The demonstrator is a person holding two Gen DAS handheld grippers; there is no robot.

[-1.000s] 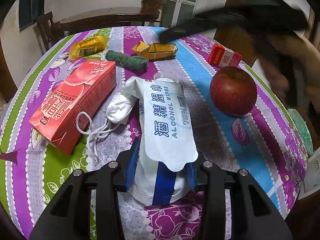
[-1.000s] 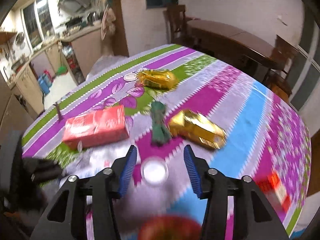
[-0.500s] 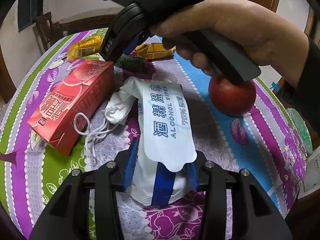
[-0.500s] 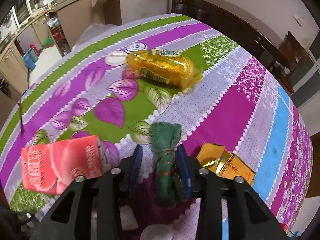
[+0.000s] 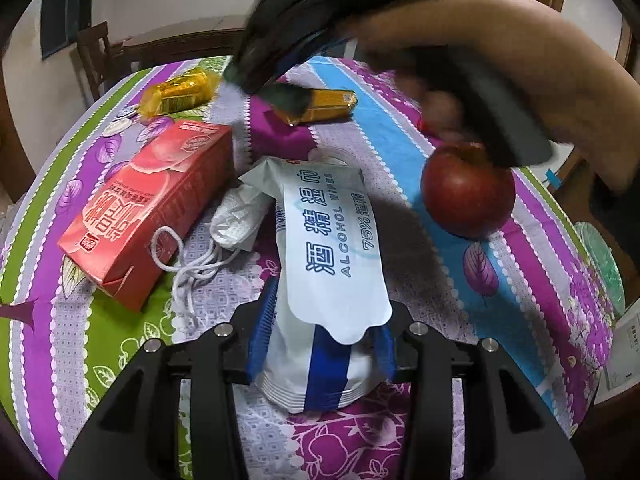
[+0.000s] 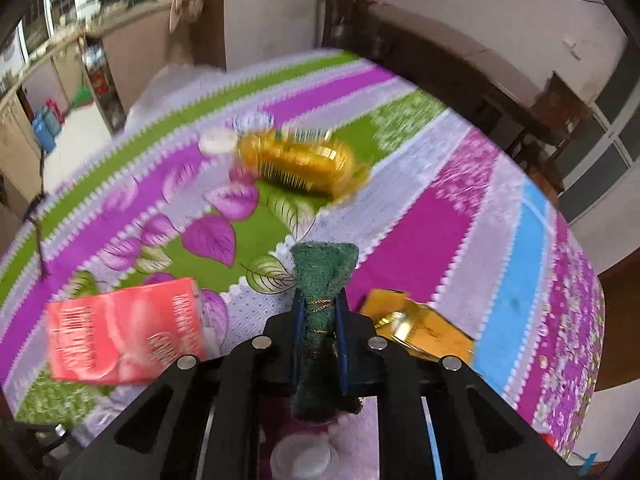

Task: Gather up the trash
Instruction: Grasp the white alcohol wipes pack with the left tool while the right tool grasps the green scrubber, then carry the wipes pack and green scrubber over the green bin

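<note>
Striped tablecloth [image 5: 420, 152] bears a pack [image 5: 332, 240] reading "ALCOHOL WIPES 75%".

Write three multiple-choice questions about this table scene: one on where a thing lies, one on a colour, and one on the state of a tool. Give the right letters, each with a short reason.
1. Where is the red apple relative to the alcohol wipes pack in the left wrist view?
A. on its right
B. on its left
C. on top of it

2. What colour is the scouring pad between the right tool's pads?
A. yellow
B. dark green
C. white

3. What is the state of the right tool?
A. open and empty
B. shut on the scouring pad
C. shut on the red carton

Answers:
1. A: the apple rests on the tablecloth to the right of the pack, apart from it.
2. B: the rolled pad pinched there is dark green.
3. B: both blue pads press its sides, squeezing its middle narrow, while the red carton lies to the left, untouched.
</note>
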